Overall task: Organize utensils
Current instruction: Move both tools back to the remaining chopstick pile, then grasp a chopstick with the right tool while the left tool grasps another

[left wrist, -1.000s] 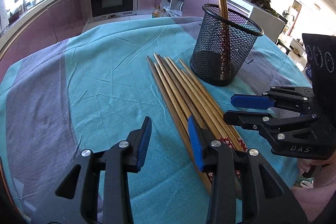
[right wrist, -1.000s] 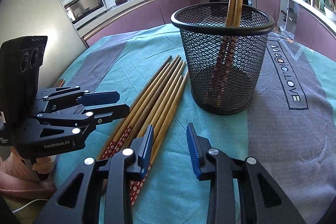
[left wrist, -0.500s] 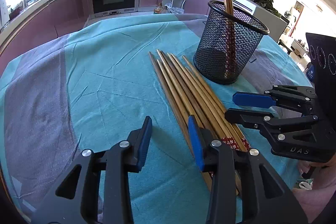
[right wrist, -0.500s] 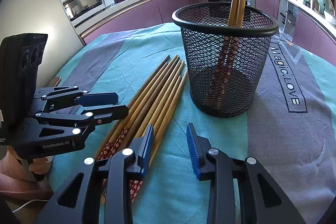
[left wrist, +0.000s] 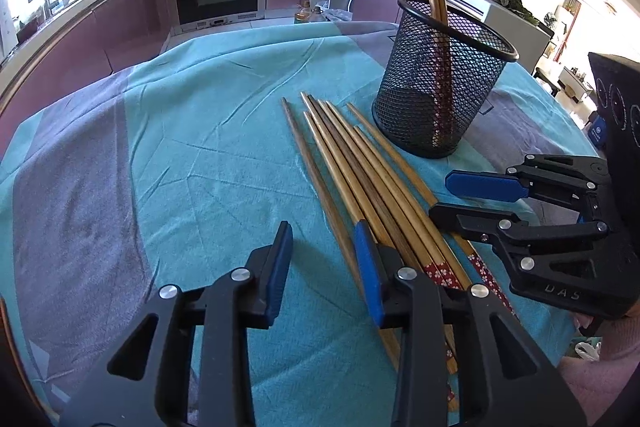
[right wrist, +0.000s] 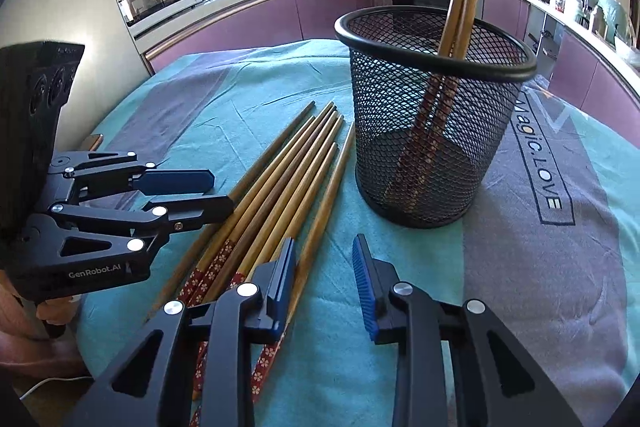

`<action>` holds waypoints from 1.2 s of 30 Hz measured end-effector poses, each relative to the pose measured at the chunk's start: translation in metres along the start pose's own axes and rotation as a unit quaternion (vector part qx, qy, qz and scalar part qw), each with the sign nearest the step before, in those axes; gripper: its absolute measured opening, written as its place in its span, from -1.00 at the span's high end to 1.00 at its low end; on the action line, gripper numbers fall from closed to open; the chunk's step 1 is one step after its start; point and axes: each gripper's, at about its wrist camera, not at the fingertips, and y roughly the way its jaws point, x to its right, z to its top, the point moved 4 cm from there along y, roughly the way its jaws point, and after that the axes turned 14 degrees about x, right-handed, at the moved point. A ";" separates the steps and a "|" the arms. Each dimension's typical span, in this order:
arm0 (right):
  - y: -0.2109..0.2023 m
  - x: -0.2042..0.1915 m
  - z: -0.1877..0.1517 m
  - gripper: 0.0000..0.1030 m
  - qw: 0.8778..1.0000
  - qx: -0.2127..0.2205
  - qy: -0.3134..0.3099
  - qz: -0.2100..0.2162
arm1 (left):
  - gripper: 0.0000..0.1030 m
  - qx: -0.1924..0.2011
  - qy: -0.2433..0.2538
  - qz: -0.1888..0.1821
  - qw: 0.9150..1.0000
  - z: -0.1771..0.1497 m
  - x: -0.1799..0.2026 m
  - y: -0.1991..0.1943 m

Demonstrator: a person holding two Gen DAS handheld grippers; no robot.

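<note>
Now both grippers are narrowing a touch while hovering low over the loose chopsticks point(left wrist: 360, 179), and compared with a second ago the mesh holder point(left wrist: 440, 83) is sitting a little farther up the left camera's view, so the hands are barely shifting. Left gripper point(left wrist: 324, 267): jaws closing but parted, nothing between them, its right finger lying over the edge of the bundle. Right gripper point(right wrist: 326, 281): closing too, nothing pinched, its left finger riding over the bundle's near end. That is reading as lining up for the next pick, not a grasp yet. Two chopsticks are already standing in the holder, leaning on its rim. The rest are lying flat on the teal cloth point(left wrist: 180, 147) just beside the holder, long axes parallel, narrow tips pointing away from the person, red patterned ends nearest the grippers.
</note>
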 end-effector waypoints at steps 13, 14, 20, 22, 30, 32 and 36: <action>0.009 0.002 0.006 0.81 1.000 0.005 0.016 0.004 | 0.77 -0.009 -0.024 0.004 1.000 0.016 -0.002 0.021; 0.009 0.003 0.006 0.82 1.000 0.006 0.021 0.005 | 0.77 -0.007 -0.027 0.005 1.000 0.016 -0.003 0.021; 0.001 0.011 0.007 0.88 0.999 0.019 0.048 0.009 | 0.84 0.003 -0.057 0.009 0.998 0.013 -0.010 0.014; -0.004 0.011 0.008 0.88 0.998 0.025 0.050 0.013 | 0.85 0.012 -0.061 0.005 0.998 0.013 -0.012 0.007; -0.015 0.004 0.005 0.88 0.998 0.019 0.030 0.049 | 0.85 0.006 -0.041 -0.018 0.999 0.005 0.000 -0.007; -0.012 0.002 0.003 0.88 0.998 0.010 0.022 0.050 | 0.85 0.000 -0.035 -0.024 0.999 0.001 0.004 -0.007; -0.008 0.000 0.000 0.88 0.999 0.000 0.019 0.047 | 0.84 -0.007 -0.023 -0.027 0.999 -0.002 0.007 -0.005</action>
